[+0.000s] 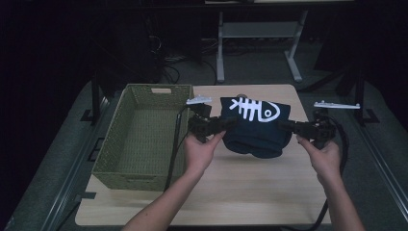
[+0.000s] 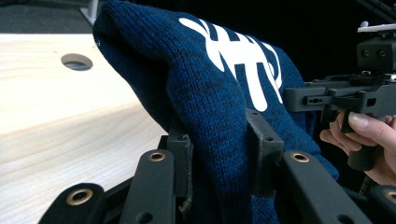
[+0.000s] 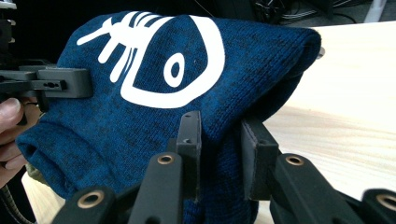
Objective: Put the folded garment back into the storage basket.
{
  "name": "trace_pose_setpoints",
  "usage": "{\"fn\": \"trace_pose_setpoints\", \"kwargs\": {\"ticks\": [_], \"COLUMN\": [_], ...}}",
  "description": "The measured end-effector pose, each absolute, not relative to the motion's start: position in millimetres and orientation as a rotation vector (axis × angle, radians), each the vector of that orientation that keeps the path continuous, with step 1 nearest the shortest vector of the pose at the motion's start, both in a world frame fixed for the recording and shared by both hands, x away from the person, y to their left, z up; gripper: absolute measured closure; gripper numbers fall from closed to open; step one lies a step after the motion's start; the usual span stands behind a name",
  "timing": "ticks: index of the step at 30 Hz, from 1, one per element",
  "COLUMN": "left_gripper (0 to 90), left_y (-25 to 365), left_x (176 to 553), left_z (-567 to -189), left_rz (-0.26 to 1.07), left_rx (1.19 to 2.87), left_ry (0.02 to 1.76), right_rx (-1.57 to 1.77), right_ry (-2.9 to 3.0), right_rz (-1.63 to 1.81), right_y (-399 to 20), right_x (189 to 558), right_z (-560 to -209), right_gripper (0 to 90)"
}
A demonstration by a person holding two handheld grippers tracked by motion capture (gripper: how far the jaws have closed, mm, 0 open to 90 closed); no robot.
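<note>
Forearms: both of the person's arms come in from the near edge, each hand carrying a gripper.
Left gripper (image 1: 230,123): jaws clamped on the left side of the dark blue knitted garment (image 1: 255,126); its own view has the knit pinched between the pads.
Right gripper (image 1: 284,125): jaws closed tight on the garment's right side, cloth squeezed between the pads in its own view.
Garment: folded, white fish-bone print facing up, hanging between the two grippers above the surface (image 1: 231,192), its lower fold sagging.
Basket (image 1: 109,169): woven, green, well to the left, nothing inside.
Done: folded and picked up, by the look of it.
Left: probably carrying it over and setting it in the basket, then letting go.
</note>
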State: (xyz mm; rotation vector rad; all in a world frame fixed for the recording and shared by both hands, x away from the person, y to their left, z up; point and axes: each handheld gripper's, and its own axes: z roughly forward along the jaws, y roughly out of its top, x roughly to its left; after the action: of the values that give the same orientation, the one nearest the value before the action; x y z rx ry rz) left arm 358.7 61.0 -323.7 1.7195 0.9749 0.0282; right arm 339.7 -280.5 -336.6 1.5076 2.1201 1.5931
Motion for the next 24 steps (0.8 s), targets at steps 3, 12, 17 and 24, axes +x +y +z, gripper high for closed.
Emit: {"fn": "trace_pose_setpoints", "kwargs": {"ticks": [3, 12, 17, 24], "left_gripper": [67.2, 66.5, 66.4, 66.4], "left_y": [67, 84, 90, 102], "left_x": [359, 358, 357, 356], "left_z": [-322, -316, -313, -309], "left_rz": [0.025, -0.012, -0.017, -0.001], "left_rx": [1.711, 1.697, 1.681, 1.677], "left_ry": [0.977, 0.977, 0.976, 0.983], "right_rx": [1.498, 1.480, 1.477, 1.457], "right_ry": [2.132, 2.151, 2.153, 2.168], "right_rz": [1.589, 1.595, 1.610, 1.611], "right_y": [-275, -262, -256, -245], "right_x": [342, 346, 348, 351], "right_z": [-334, -329, -326, -320], "right_gripper": [71.6, 71.6, 71.6, 71.6]}}
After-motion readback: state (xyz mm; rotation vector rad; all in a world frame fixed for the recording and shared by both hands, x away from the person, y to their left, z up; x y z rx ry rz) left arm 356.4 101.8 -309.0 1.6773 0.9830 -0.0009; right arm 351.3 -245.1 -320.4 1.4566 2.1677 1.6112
